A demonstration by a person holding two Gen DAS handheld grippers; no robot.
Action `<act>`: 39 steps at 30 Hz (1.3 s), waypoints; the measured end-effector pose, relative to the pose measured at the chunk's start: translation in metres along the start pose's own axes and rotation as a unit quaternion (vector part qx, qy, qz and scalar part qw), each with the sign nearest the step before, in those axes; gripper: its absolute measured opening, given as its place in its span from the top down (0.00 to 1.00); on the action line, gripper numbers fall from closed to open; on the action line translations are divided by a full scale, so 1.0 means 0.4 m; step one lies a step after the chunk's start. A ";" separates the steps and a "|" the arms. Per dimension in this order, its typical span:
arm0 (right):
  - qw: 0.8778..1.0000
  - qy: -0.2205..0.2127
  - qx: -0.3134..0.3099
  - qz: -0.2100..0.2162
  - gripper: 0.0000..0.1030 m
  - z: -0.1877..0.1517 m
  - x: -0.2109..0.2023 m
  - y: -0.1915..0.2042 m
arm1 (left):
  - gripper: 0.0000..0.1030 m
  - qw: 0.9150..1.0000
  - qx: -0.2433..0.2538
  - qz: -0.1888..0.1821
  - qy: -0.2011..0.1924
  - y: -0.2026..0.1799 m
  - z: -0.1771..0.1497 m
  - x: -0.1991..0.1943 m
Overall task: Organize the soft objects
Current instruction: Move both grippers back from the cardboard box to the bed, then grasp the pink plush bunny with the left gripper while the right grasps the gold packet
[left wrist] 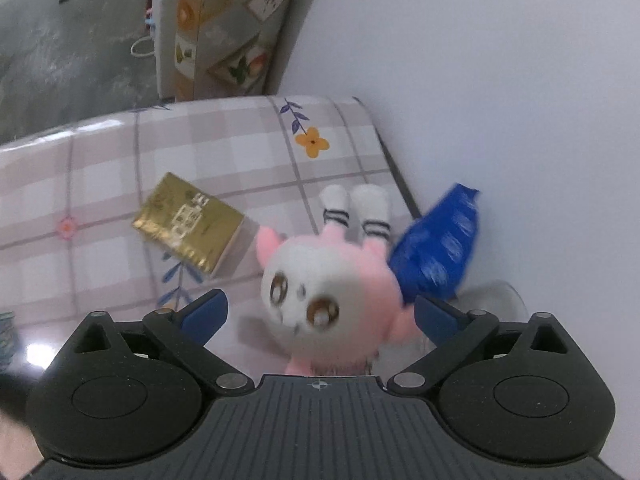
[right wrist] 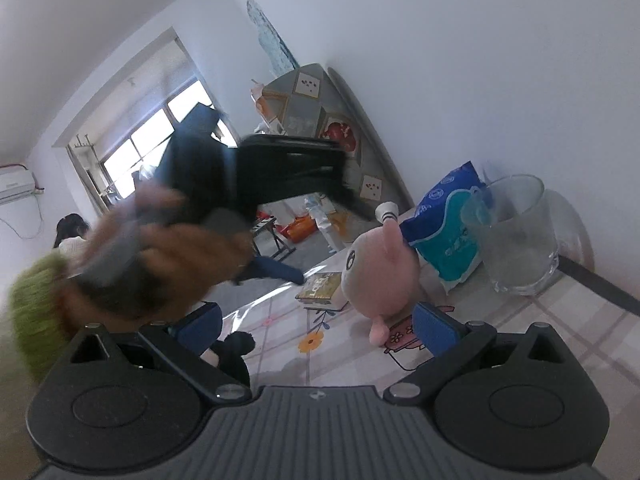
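A pink and white plush toy [left wrist: 332,284] lies on the checked tablecloth [left wrist: 200,160], its face toward the camera and its striped legs pointing away. My left gripper [left wrist: 320,316] is open with the plush between its blue fingers [left wrist: 208,312], not clamped. A blue soft packet [left wrist: 440,244] lies right of the plush against the wall. In the right wrist view the plush [right wrist: 380,268] sits beside the blue packet [right wrist: 448,224]. My right gripper [right wrist: 316,324] is open and empty above the table. A dark plush [right wrist: 236,352] shows near its left finger.
A gold box [left wrist: 188,224] lies left of the plush. A clear glass jar [right wrist: 516,236] stands right of the packet near the wall. The blurred left hand and gripper [right wrist: 180,240] hang in the right wrist view. The table's far edge [left wrist: 160,116] drops to the floor.
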State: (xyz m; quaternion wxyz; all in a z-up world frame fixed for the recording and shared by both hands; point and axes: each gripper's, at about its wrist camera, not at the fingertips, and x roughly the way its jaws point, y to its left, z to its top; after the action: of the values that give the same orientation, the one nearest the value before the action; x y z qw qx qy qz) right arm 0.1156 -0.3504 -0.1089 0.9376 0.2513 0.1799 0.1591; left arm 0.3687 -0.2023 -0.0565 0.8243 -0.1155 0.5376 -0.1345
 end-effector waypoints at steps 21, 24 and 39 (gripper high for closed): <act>1.000 -0.009 0.015 -0.011 0.12 -0.016 -0.043 -0.019 | 0.21 0.997 -0.062 -0.019 0.044 0.020 0.001 0.044; 1.000 -0.010 0.005 -0.016 0.12 -0.015 -0.065 -0.011 | 0.21 0.998 -0.057 -0.018 0.030 0.029 -0.020 -0.014; 0.984 0.091 -0.151 0.025 0.12 0.141 0.122 0.060 | 0.21 0.989 -0.079 -0.064 -0.106 0.173 -0.114 -0.395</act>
State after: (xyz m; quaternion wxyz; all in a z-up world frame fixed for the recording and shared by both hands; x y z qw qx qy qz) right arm 0.1772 -0.3350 -0.0631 0.9404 0.0952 0.2318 0.2298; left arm 0.2728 -0.0850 0.0375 0.8544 -0.2282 0.4480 -0.1313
